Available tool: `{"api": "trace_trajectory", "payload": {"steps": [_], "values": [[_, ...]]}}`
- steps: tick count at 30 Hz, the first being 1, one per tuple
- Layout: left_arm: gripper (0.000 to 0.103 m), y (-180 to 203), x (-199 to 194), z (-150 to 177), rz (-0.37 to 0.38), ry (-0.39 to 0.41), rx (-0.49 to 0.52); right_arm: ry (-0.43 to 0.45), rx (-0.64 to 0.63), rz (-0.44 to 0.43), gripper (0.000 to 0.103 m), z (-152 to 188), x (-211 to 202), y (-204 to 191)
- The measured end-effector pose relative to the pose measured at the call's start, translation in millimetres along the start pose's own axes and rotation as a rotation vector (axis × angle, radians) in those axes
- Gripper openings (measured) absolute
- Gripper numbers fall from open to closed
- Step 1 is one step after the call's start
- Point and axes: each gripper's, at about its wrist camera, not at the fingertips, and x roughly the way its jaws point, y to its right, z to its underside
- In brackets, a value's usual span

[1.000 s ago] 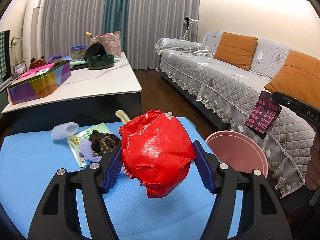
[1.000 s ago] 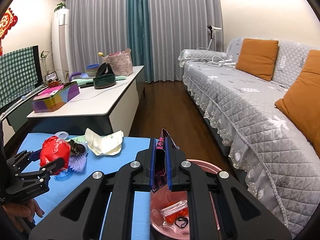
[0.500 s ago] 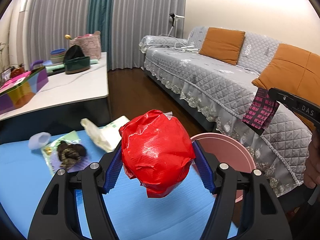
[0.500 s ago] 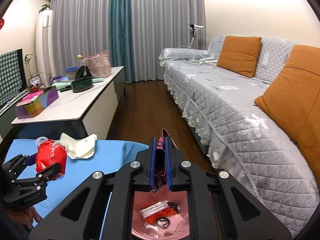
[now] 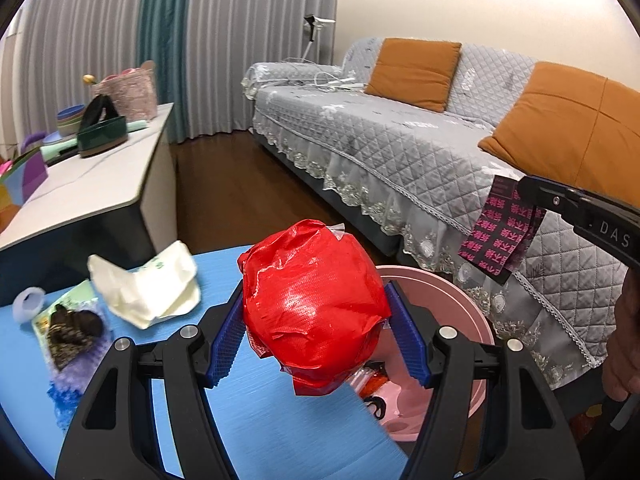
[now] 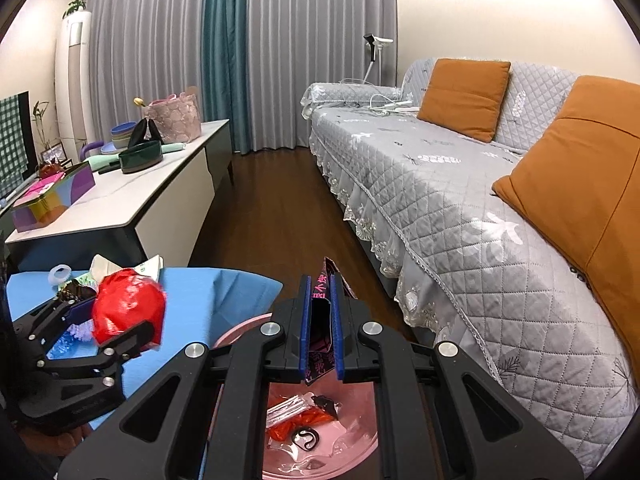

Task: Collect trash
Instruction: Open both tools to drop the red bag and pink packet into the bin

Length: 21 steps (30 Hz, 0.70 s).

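Note:
My left gripper point(image 5: 318, 330) is shut on a crumpled red wrapper point(image 5: 312, 304) and holds it above the blue table's right edge, next to the pink bin point(image 5: 452, 300). It also shows in the right wrist view point(image 6: 128, 312). My right gripper point(image 6: 320, 320) is shut on a black wrapper with pink print point(image 6: 320, 300), held over the pink bin point(image 6: 320, 440), which holds red and clear scraps. The black wrapper hangs at the right in the left wrist view point(image 5: 502, 228).
On the blue table point(image 5: 256, 420) lie a crumpled white bag point(image 5: 148, 292), a green packet with dark scraps point(image 5: 72, 326) and a white tape ring point(image 5: 28, 302). A grey sofa point(image 5: 400, 152) stands on the right, a white side table point(image 5: 80, 188) with boxes behind.
My left gripper has carried the red wrapper rightward to the bin's rim. My right gripper has shifted over the bin, still holding the black wrapper.

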Motion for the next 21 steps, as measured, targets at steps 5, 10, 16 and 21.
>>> {"api": "trace_trajectory", "payload": {"steps": [5, 10, 16, 21], "values": [[0.065, 10.8, 13.0, -1.5, 0.02, -0.016, 0.019, -0.013, 0.016, 0.0, 0.01, 0.6, 6.4, 5.2], [0.065, 22.0, 27.5, -2.3, 0.035, -0.034, 0.04, -0.037, 0.042, -0.01, 0.01, 2.8, 17.0, 9.6], [0.067, 36.4, 39.4, -6.2, 0.062, -0.052, 0.082, -0.06, 0.069, -0.017, 0.015, 2.7, 25.5, 15.6], [0.071, 33.7, 40.2, -4.2, 0.053, -0.064, 0.077, -0.058, 0.1, 0.001, 0.044, 1.9, 26.6, 22.8]]}}
